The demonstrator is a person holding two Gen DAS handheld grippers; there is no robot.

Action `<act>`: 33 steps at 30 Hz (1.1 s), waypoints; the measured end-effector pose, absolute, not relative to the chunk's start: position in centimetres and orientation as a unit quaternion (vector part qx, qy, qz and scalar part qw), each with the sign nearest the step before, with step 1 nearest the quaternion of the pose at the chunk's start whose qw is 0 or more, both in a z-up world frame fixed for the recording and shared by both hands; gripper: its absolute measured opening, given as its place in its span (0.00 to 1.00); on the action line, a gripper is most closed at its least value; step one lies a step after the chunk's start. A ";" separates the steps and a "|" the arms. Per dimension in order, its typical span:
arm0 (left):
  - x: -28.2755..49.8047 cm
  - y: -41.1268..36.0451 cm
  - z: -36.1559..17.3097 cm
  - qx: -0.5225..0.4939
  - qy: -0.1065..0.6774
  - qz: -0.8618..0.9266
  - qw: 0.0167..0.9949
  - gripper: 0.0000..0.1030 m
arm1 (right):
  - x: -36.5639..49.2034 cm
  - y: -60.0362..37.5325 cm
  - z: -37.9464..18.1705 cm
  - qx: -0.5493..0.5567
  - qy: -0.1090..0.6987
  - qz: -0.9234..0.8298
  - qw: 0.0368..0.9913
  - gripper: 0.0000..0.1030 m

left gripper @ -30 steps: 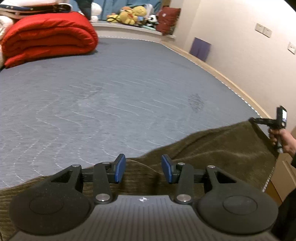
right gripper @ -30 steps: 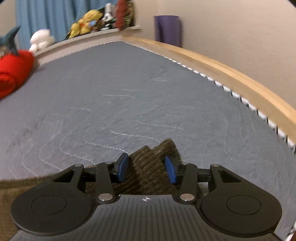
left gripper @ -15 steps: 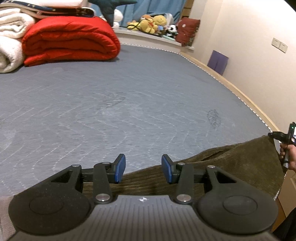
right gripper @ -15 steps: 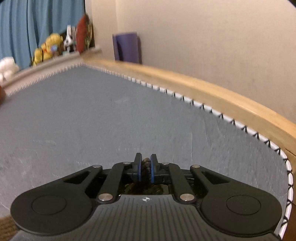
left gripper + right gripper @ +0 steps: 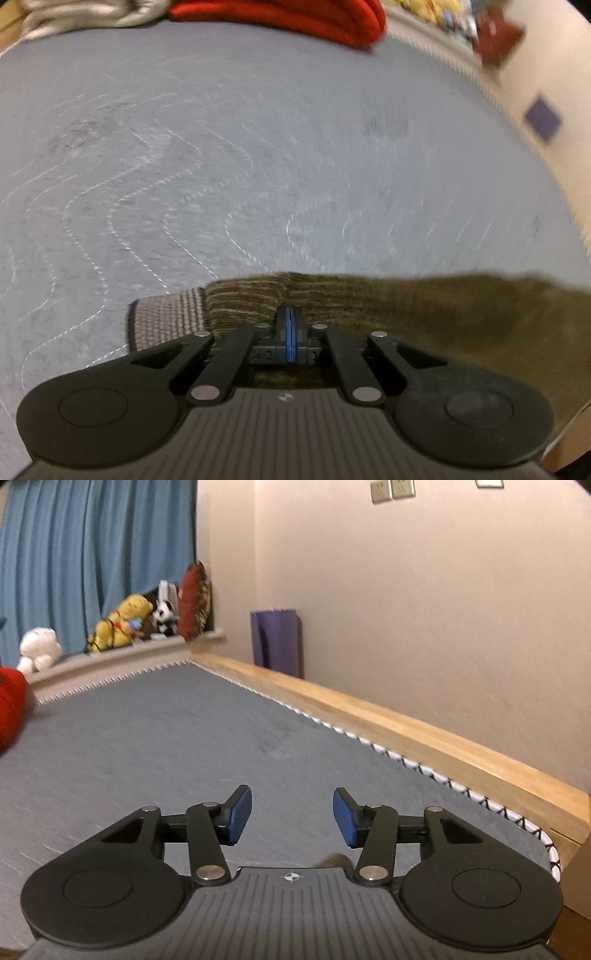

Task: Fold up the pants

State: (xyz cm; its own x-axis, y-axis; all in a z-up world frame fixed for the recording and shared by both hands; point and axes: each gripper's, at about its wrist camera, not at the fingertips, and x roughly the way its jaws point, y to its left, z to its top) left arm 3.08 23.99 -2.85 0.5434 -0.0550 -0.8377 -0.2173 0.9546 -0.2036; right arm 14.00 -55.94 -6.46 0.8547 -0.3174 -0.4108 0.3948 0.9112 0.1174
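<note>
Both views crop pants [image 5: 424, 314]; left gripper [image 5: 289, 325] jaws pinched together, fabric grip unclear; right gripper [image 5: 292, 814] jaws opening, empty.

Olive corduroy pants [image 5: 424, 306] lie spread along the mattress's near edge.

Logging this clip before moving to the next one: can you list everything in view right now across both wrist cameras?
pants: one, olive-brown corduroy, near edge of the mattress, lighter waistband at left
mattress: one, grey quilted, fills both views
folded blanket: one, red, far end of the mattress
pale bedding: one pile, cream, beside the blanket, blurred
plush toys: several, yellow, white, black-and-white, on the ledge
curtain: one, blue, behind the toys
purple mat: one, against the wall
bed rail: one, light wood
left gripper: black with blue pads, shut, over the pants
right gripper: jaws opening, nothing between them
</note>
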 end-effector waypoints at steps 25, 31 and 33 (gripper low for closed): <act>-1.7 27.7 -2.2 -0.119 0.431 0.013 0.894 0.42 | 10.6 -34.2 0.5 0.153 0.220 0.036 0.963 0.69; -5.0 32.0 2.0 -0.172 0.362 0.024 0.916 0.36 | 10.7 -33.8 0.0 0.172 0.225 0.040 0.958 0.69; -5.7 33.3 1.9 -0.173 0.372 0.051 0.911 0.36 | 10.9 -33.6 -0.1 0.174 0.227 0.042 0.957 0.69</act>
